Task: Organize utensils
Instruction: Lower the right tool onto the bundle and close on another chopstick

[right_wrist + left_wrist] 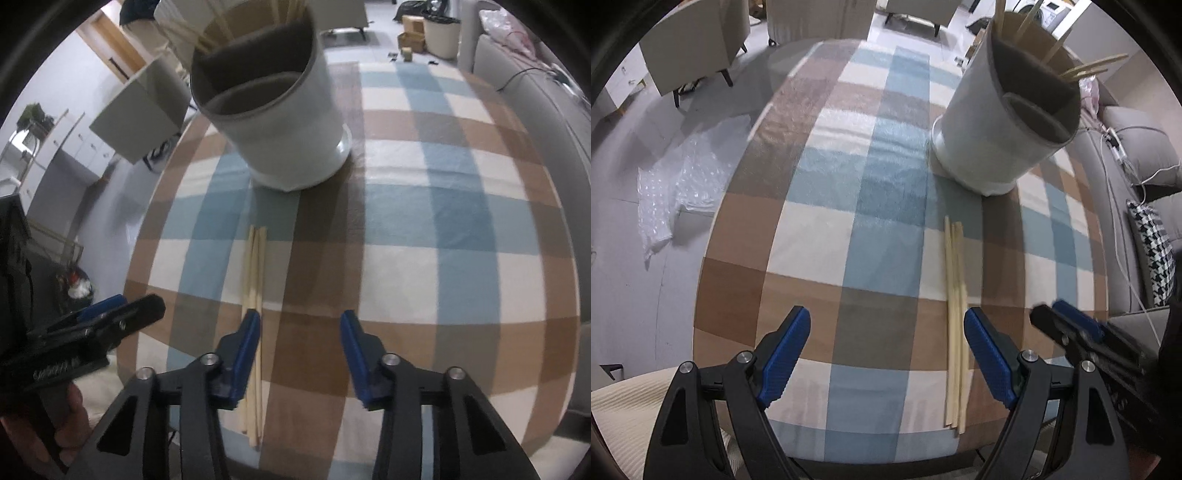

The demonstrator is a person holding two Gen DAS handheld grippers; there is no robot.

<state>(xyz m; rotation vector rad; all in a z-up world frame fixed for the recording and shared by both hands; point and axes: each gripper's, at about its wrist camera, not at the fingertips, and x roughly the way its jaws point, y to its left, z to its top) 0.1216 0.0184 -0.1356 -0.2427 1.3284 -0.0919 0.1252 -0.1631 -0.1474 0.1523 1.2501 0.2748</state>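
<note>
At the bottom of the left wrist view the left gripper (886, 350) has its blue-padded black fingers (786, 354) spread wide and released, with nothing between them. The bundle of pale wooden chopsticks (955, 325) lies flat on the checked blue, brown and cream cloth of the worktop (849, 229), just inside that gripper's right-hand finger and apparently not touched by it. In the right wrist view the right gripper (299, 350) has its fingers (243, 354) partly drawn in but gripping nothing; the same chopsticks (255, 280) run under or just beside its left-hand finger, outside the gap, and whether that pad touches them I cannot tell. Each gripper shows at the lower edge of the other's view, so the two are close together. Further up the frame stands the tall grey-white cylindrical utensil holder with a dark divided interior (1008, 122), well apart from the near ends of the sticks and already carrying several wooden sticks (1086, 68) in its rear compartment. My judgement is that the risks lie in alignment: a closing finger offset like this could push the bundle sideways and scatter it, or catch only one stick. The crowded grippers might also knock together, and sticks lifted low could tip the holder.
</note>
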